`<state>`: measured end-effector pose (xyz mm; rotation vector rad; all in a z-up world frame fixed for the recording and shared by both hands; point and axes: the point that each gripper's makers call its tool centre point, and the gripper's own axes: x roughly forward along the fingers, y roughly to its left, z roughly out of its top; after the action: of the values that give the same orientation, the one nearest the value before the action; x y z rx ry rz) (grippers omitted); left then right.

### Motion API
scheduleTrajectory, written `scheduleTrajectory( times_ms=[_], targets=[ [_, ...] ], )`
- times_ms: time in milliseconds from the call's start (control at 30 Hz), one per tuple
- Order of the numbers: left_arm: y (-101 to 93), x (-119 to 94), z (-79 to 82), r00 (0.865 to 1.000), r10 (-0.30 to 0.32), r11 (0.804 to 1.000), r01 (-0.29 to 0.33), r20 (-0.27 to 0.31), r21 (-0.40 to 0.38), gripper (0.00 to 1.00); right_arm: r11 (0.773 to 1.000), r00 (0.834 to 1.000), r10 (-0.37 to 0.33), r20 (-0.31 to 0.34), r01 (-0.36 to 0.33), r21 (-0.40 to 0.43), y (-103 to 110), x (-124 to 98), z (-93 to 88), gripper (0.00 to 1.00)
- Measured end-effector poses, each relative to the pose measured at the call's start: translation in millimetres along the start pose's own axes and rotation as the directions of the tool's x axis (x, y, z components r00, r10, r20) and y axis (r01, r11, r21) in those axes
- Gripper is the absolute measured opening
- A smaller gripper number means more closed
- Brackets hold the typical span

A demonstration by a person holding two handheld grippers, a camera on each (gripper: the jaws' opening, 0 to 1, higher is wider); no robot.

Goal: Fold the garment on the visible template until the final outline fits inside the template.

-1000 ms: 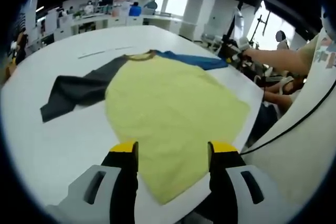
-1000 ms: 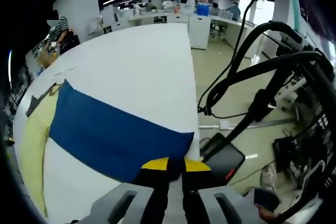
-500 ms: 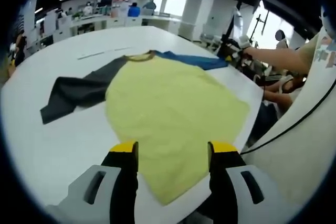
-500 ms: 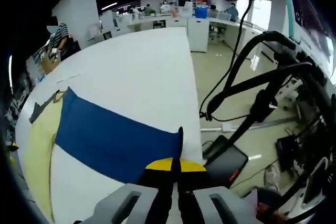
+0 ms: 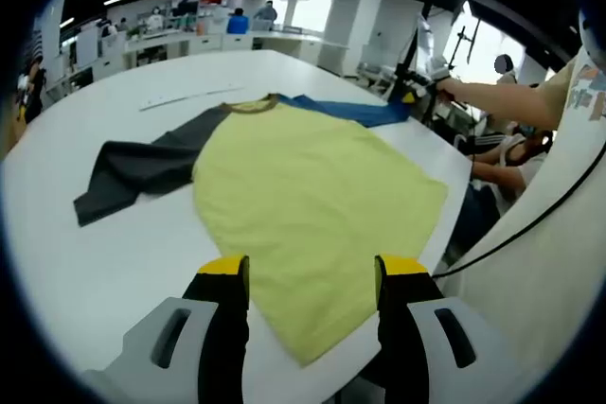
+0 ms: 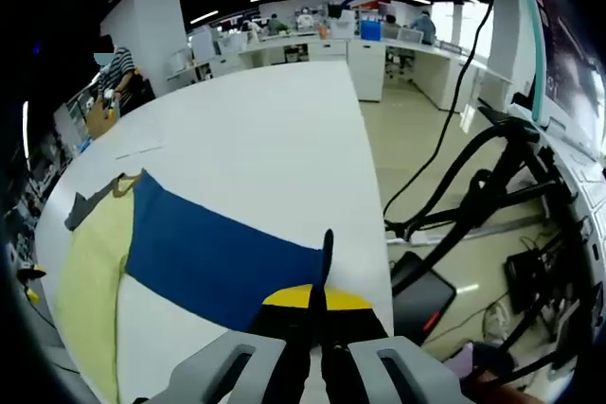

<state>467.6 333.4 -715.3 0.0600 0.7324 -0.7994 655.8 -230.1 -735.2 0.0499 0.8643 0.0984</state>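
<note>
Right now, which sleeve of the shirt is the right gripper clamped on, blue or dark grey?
The blue sleeve: the right gripper is shut on its cuff at the table edge. The dark grey sleeve lies flat, untouched.

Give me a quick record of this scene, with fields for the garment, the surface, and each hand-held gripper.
garment: yellow cloth shirt with one dark grey sleeve and one blue sleeve, spread flat
surface: white table
left hand-held gripper: open, over the shirt's hem
right hand-held gripper: shut on the blue sleeve's cuff at the table edge
</note>
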Motion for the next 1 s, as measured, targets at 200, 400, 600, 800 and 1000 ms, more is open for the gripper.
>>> scheduleTrajectory(
  times_ms=[200,400,600,800,1000],
  targets=[
    [4.4,-3.3,-0.5,1.000,0.004,1.000,-0.004,0.003,0.018,0.50,0.999,0.999,0.037,-0.010,-0.037,-0.033,21.3,-2.4,2.9,0.00],
    [7.7,-5.5,-1.3,1.000,0.011,0.999,-0.011,0.003,0.046,0.51,0.996,0.997,0.069,-0.024,-0.070,-0.048,39.7,-3.6,1.5,0.00],
    [10.1,-6.9,-3.3,1.000,0.009,0.999,-0.009,0.008,0.051,0.51,0.994,0.994,0.104,-0.023,-0.104,-0.031,56.3,-7.1,4.1,0.00],
    [11.5,-7.8,-4.3,1.000,0.007,0.998,-0.008,0.010,0.062,0.51,0.990,0.991,0.137,-0.006,-0.137,-0.009,73.1,-13.0,9.8,0.00],
    [12.6,-9.6,-5.9,1.000,0.004,0.998,-0.005,0.020,0.057,0.51,0.987,0.987,0.160,0.001,-0.160,-0.008,88.0,-15.9,15.8,0.00]
  ],
)
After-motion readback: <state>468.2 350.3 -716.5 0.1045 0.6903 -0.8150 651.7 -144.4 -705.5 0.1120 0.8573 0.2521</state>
